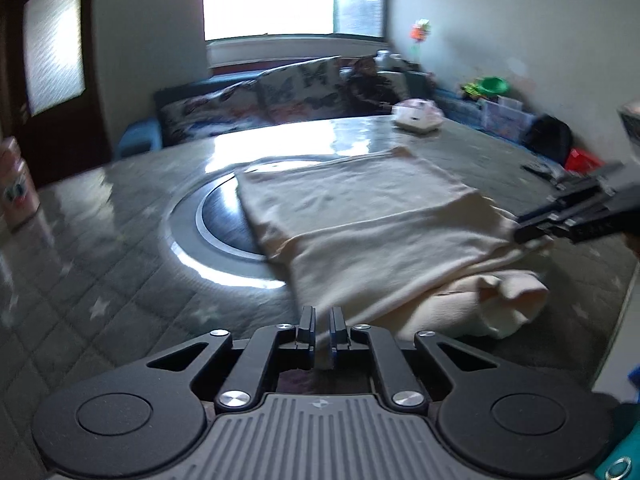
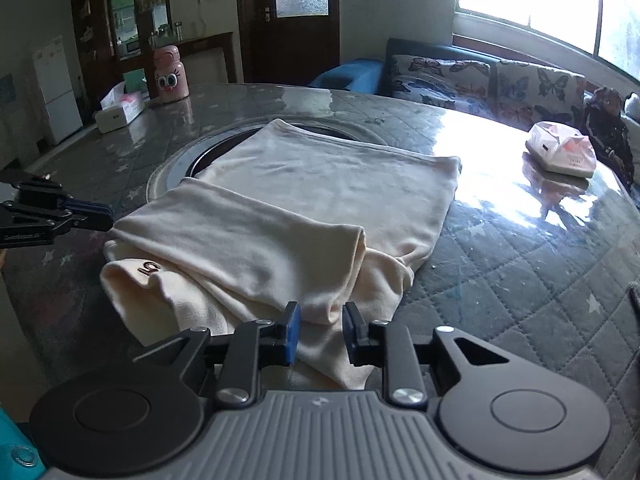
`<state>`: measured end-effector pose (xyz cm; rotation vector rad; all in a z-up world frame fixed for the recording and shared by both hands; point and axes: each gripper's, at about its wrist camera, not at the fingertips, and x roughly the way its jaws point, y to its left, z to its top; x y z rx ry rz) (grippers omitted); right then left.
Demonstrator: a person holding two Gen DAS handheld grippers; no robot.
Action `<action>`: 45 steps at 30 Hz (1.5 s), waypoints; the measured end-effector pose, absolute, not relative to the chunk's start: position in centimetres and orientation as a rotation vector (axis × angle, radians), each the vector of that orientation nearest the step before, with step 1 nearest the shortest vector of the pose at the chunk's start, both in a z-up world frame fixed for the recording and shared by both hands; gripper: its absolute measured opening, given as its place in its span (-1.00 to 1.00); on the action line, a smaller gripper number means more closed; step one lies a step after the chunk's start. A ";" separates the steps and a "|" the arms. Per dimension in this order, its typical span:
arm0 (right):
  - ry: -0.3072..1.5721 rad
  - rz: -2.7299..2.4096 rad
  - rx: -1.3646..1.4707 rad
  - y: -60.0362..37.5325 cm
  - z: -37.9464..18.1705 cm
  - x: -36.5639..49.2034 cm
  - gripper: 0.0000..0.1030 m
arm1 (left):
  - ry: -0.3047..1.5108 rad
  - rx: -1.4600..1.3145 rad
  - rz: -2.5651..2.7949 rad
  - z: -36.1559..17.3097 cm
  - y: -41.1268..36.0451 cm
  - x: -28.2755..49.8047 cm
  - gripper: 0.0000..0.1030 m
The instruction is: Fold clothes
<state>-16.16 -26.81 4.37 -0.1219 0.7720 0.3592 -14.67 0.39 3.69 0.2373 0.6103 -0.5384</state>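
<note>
The left gripper (image 1: 322, 330) had its black jaws drawn almost together, a thin sliver of pale cloth showing in the narrow gap between them; whether the pads truly pinched it could not be told. Directly ahead of its fingertips lay the cream-coloured soft knit garment (image 1: 360, 216), partly folded on the grey quilted table cover (image 1: 120, 280), its far part spread flat over a dark round inset ring (image 1: 216, 216) and its near part rolled into loose tubes. The right gripper (image 2: 318, 330) stood with its blue-padded jaws apart, a fold of the same garment (image 2: 304, 208) lying between and beneath them, the pads (image 2: 291, 336) not pressing on it.

Handling, as judged: the fabric was light, limp and unable to hold a crease unaided; it would sag from any single grip and might slide on the glossy cover. Hold was best taken at a doubled edge or corner, one gripper at each end of the same hem.

Differences between views: the left wrist view alone showed the rolled end at the right of the garment and a blurred right gripper (image 1: 576, 216) at its edge. The right wrist view alone showed a small printed mark (image 2: 149, 268) on the cuff-like roll, a folded sleeve lying across the body, and the left gripper (image 2: 60, 216) beside the garment's left edge.
</note>
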 end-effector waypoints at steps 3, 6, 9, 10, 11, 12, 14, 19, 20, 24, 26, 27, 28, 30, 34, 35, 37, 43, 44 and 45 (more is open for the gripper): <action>0.766 0.363 -0.147 -26.4 4.2 -15.9 -0.77 | 0.592 0.311 -0.579 3.2 -1.2 -15.2 -0.83; 0.760 0.365 -0.144 -26.3 4.4 -15.8 -0.90 | 0.590 0.347 -0.592 2.5 -2.1 -15.0 -0.80; 0.749 0.360 -0.143 -26.4 4.9 -16.0 -0.92 | 0.584 0.360 -0.597 2.2 -2.3 -15.0 -0.79; 0.746 0.361 -0.144 -26.4 4.9 -16.1 -0.92 | 0.580 0.367 -0.601 2.2 -2.3 -15.0 -0.79; 0.745 0.363 -0.144 -26.4 5.1 -16.1 -0.92 | 0.575 0.379 -0.605 2.2 -2.3 -15.1 -0.79; 0.743 0.365 -0.144 -26.4 5.2 -16.1 -0.92 | 0.569 0.392 -0.608 2.1 -2.4 -15.2 -0.79; 0.740 0.367 -0.143 -26.3 5.5 -16.1 -0.92 | 0.563 0.414 -0.612 2.0 -2.6 -15.3 -0.79; 0.729 0.372 -0.149 -26.0 6.1 -16.5 -0.93 | 0.551 0.429 -0.607 1.9 -2.7 -15.1 -0.94; 0.733 0.372 -0.148 -26.0 6.0 -16.6 -0.93 | 0.554 0.408 -0.605 2.0 -2.4 -14.9 -0.95; 0.764 0.372 -0.138 -26.1 5.4 -16.8 -0.93 | 0.558 0.365 -0.592 2.3 -1.4 -14.6 -0.97; 0.782 0.376 -0.137 -26.1 5.0 -16.8 -0.91 | 0.562 0.358 -0.595 2.4 -1.2 -14.5 -0.97; 0.786 0.377 -0.142 -26.1 4.9 -16.9 -0.87 | 0.559 0.359 -0.594 2.5 -1.1 -14.6 -0.97; 0.784 0.379 -0.145 -26.1 5.1 -16.9 -0.84 | 0.554 0.362 -0.593 2.6 -1.1 -14.7 -0.97; 0.770 0.379 -0.155 -26.3 5.6 -16.8 -0.82 | 0.545 0.363 -0.606 3.0 -1.0 -14.8 -0.97; 0.724 0.364 -0.175 -26.6 6.6 -16.0 -0.82 | 0.537 0.368 -0.590 3.5 -0.6 -14.4 -0.97; 0.714 0.358 -0.173 -26.6 6.7 -15.6 -0.82 | 0.541 0.357 -0.575 3.6 -0.3 -14.1 -0.97; 0.704 0.358 -0.166 -26.3 6.6 -14.7 -0.82 | 0.557 0.326 -0.563 3.6 0.4 -13.6 -0.97; 0.716 0.387 -0.172 -25.0 5.1 -12.1 -0.82 | 0.534 0.355 -0.666 4.5 -0.7 -15.1 -0.88; 0.723 0.388 -0.175 -24.9 4.8 -11.9 -0.82 | 0.532 0.364 -0.678 4.5 -1.1 -15.2 -0.87; 0.735 0.383 -0.182 -24.9 4.3 -11.6 -0.82 | 0.534 0.370 -0.686 4.4 -1.5 -15.1 -0.87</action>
